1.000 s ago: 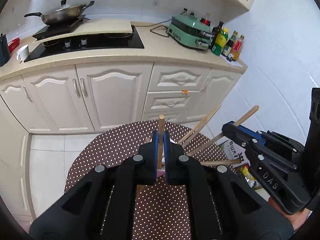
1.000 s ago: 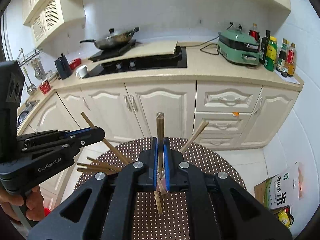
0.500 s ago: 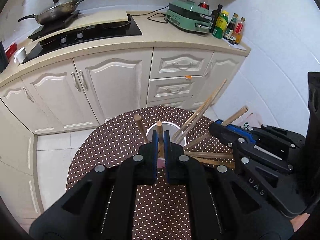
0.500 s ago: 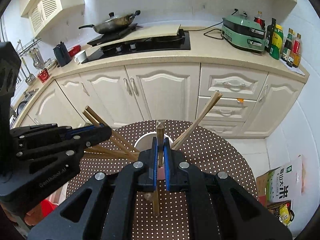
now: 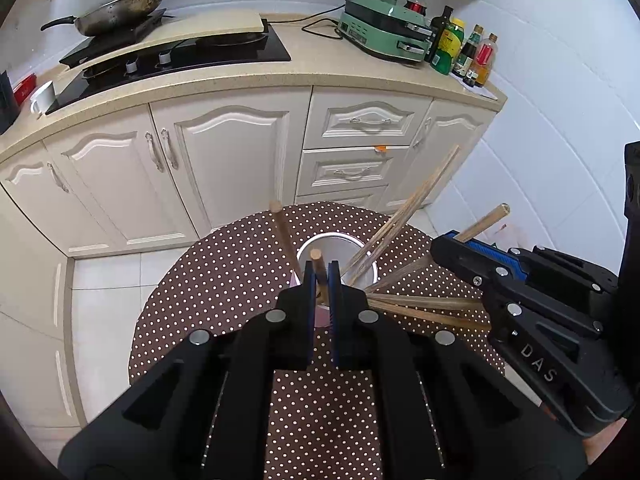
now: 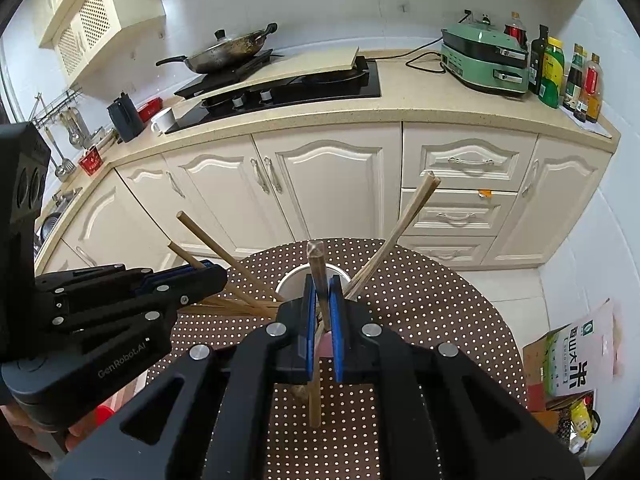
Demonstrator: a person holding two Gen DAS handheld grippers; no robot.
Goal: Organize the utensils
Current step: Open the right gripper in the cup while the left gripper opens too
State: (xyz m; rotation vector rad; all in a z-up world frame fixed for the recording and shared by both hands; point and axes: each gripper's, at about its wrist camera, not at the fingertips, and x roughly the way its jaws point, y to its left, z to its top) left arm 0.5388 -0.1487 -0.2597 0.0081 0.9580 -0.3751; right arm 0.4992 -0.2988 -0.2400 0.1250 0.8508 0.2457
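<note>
Now both grippers hang over a round table [image 5: 224, 280] with a brown polka-dot cloth, close above a white cup [image 5: 362, 250] that stands near its middle; the left gripper [image 5: 320, 280] has its blue jaws nearly together, clamped on one wooden chopstick [image 5: 319, 262] whose round end sticks up above them; the right gripper [image 6: 320, 300] is likewise pinched tight on another chopstick [image 6: 316, 268], which runs up past the jaws and down below them; several more chopsticks [image 6: 404, 224] lean out of the cup, and a few [image 5: 420, 308] lie across the cloth beside it.
</note>
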